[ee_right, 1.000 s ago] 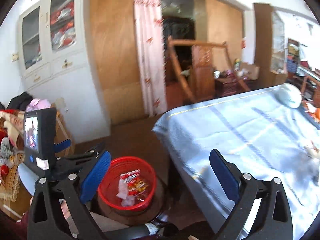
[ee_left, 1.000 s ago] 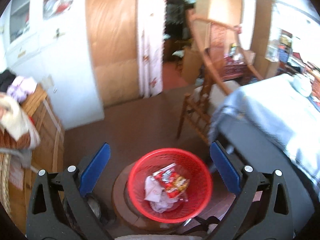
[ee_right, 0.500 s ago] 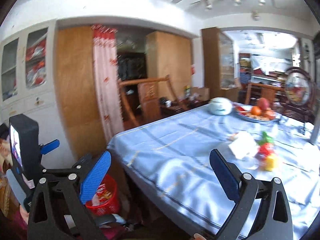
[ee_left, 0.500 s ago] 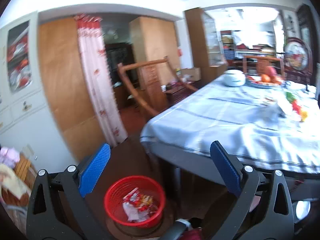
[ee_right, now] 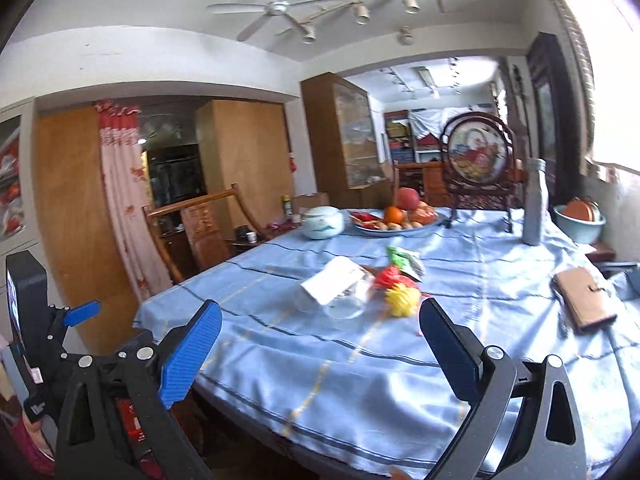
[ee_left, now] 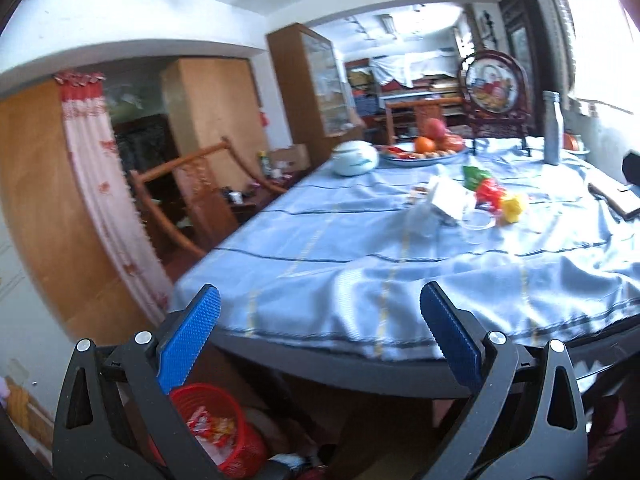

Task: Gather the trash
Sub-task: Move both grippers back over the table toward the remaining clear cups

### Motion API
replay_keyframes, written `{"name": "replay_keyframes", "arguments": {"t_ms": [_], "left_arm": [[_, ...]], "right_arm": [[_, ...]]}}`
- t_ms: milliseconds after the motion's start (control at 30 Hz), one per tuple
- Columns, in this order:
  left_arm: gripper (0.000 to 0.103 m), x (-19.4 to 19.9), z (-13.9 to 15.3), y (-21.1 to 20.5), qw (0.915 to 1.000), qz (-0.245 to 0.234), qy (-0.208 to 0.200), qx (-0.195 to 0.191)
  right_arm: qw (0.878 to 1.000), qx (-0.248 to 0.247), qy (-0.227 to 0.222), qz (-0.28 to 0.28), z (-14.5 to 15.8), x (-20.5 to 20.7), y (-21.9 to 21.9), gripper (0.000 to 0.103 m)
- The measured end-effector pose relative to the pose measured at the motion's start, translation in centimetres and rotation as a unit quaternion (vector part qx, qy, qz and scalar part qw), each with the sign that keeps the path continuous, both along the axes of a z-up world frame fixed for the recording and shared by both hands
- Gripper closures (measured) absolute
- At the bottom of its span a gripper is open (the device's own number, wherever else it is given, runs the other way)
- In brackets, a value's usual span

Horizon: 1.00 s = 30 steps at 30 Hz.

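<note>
A red mesh trash basket [ee_left: 224,432] with wrappers in it stands on the floor under the table's near left corner. On the blue tablecloth [ee_right: 360,352] lies a cluster of trash: a white paper box [ee_right: 334,285], a clear plastic lid [ee_right: 345,308], a red wrapper [ee_right: 390,278], a yellow crumpled piece [ee_right: 401,300] and a green wrapper [ee_right: 404,260]. The same cluster [ee_left: 472,200] shows in the left wrist view. My left gripper [ee_left: 320,340] is open and empty at the table's near edge. My right gripper [ee_right: 320,352] is open and empty, short of the trash. The left gripper's body [ee_right: 48,344] shows at the right view's lower left.
Farther back on the table stand a white lidded bowl [ee_right: 322,222], a fruit plate [ee_right: 400,220], a grey bottle [ee_right: 534,204] and a framed round picture [ee_right: 478,160]. A brown wallet [ee_right: 584,298] lies at the right. A wooden chair [ee_right: 200,228] stands at the table's left.
Both grippers have swung up and right from above the red basket toward the table top. The basket has dropped to the lower left of the views. Both stayed open.
</note>
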State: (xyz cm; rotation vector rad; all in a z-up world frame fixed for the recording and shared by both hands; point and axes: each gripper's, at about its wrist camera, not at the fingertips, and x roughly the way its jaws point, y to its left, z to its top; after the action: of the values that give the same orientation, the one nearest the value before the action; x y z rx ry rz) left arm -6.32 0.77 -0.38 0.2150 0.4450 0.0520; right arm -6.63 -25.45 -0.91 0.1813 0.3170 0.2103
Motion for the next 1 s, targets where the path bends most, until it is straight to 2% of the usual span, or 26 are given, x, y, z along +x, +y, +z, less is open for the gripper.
{"name": "replay_keyframes", "arguments": {"t_ms": [200,467,600,767,1000], "left_arm": [[0.007,6.0,-1.0,-1.7,0.996,-0.049,0.068,-0.031],[0.007,13.9,-2.1,-5.0,0.9897,-0.073,0.122,-0.02],[0.007,16.9,-2.1,-6.3,0.9873,-0.086,0.133,-0.013],[0.007,19.8,-3.9,-7.5,0.9804,-0.093,0.174,0.0],[0.007,22.1,-6.8,-6.4,0.9678,-0.081,0.238,0.018]], "right_arm": [[0.998,0.0,0.047,-0.038,-2.4,3.7,-3.0,0.006],[0.994,-0.009,0.095,-0.048,-2.9,10.4,-4.9,0.006],[0.993,-0.01,0.109,-0.051,-2.7,13.6,-5.1,0.006],[0.988,-0.012,0.141,-0.065,-3.8,16.6,-5.3,0.006],[0.98,-0.028,0.191,-0.058,-5.7,19.7,-5.1,0.006]]}}
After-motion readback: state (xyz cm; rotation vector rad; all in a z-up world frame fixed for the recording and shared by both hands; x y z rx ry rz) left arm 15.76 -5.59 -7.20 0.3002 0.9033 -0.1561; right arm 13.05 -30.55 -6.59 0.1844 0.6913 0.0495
